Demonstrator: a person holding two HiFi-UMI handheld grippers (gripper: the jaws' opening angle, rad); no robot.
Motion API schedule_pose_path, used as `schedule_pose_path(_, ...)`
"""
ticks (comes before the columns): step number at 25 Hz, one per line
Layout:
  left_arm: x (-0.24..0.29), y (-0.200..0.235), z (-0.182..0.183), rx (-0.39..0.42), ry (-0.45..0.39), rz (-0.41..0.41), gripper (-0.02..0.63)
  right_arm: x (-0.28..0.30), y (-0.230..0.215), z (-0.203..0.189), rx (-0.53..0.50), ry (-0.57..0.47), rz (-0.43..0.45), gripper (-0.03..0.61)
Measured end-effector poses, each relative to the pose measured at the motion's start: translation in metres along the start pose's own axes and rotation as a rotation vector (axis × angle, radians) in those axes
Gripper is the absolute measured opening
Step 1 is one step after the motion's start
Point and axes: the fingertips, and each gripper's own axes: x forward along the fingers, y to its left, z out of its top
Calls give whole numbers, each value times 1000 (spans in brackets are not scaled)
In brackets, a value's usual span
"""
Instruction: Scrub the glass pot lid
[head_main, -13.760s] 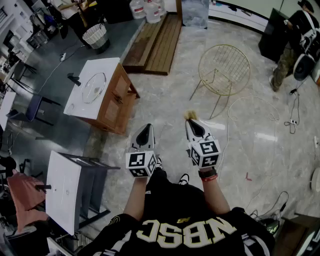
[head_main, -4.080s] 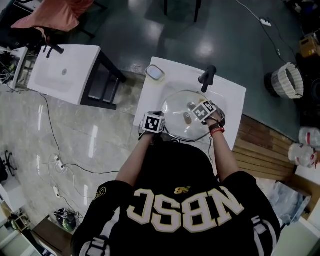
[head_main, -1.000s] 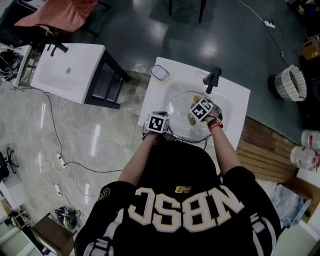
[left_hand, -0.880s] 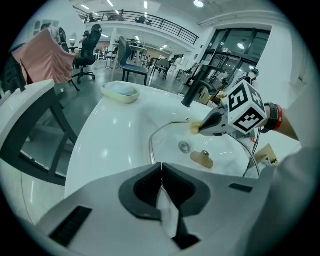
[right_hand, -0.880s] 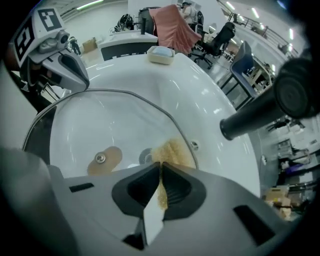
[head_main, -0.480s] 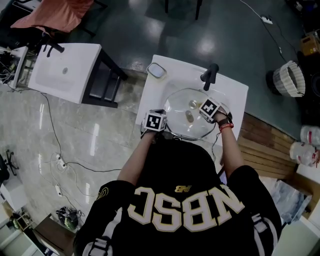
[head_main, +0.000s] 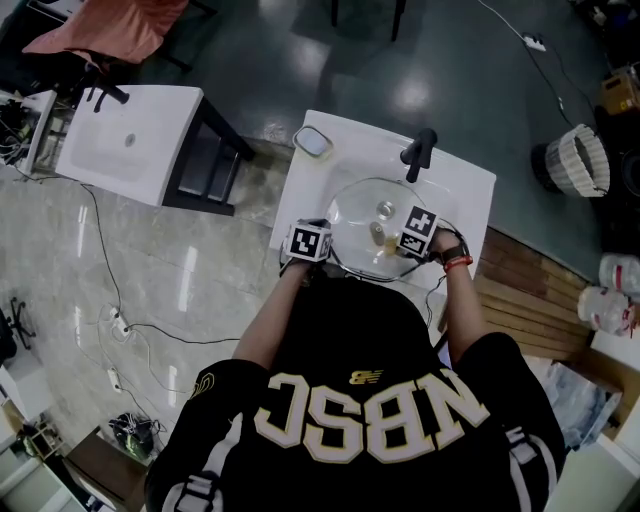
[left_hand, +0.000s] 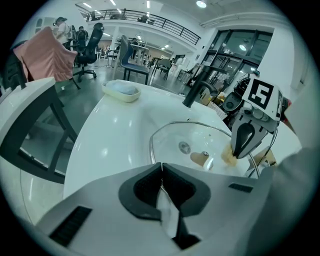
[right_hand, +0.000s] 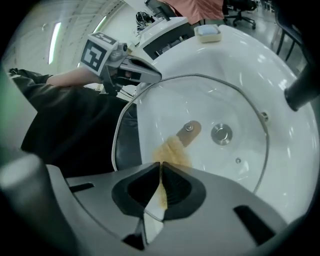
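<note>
A round glass pot lid (head_main: 358, 212) lies over the basin of a white sink (head_main: 465, 185). My left gripper (head_main: 324, 251) is at the lid's near left edge, shut on the lid's metal rim (left_hand: 161, 172). My right gripper (head_main: 396, 238) hangs over the lid's near right part, shut on a yellow sponge (right_hand: 172, 150). The sponge presses on the glass beside the brown lid handle (right_hand: 190, 132). In the left gripper view the right gripper (left_hand: 239, 150) pushes the sponge (left_hand: 229, 156) down on the lid (left_hand: 195, 140). The right gripper view shows the left gripper (right_hand: 149, 76) at the lid (right_hand: 235, 100) edge.
A black faucet (head_main: 420, 148) stands at the sink's far side, and a soap dish (head_main: 313, 142) sits at its far left corner. A second white sink (head_main: 125, 145) stands to the left. A woven basket (head_main: 578, 160) and wooden planks (head_main: 520, 300) lie to the right.
My right gripper has slid the sponge from the lid's right side toward its near edge. The left gripper has kept its hold on the rim, and the lid has barely shifted.
</note>
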Motion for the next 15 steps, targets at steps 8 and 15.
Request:
schedule_pose_path(8,2,0,1,-1,0,-2,15,14,40,27,-116,-20,125,23)
schedule_pose_path(15,1,0,1,4,1,1,15,26,44,70,-138,-101,126,23)
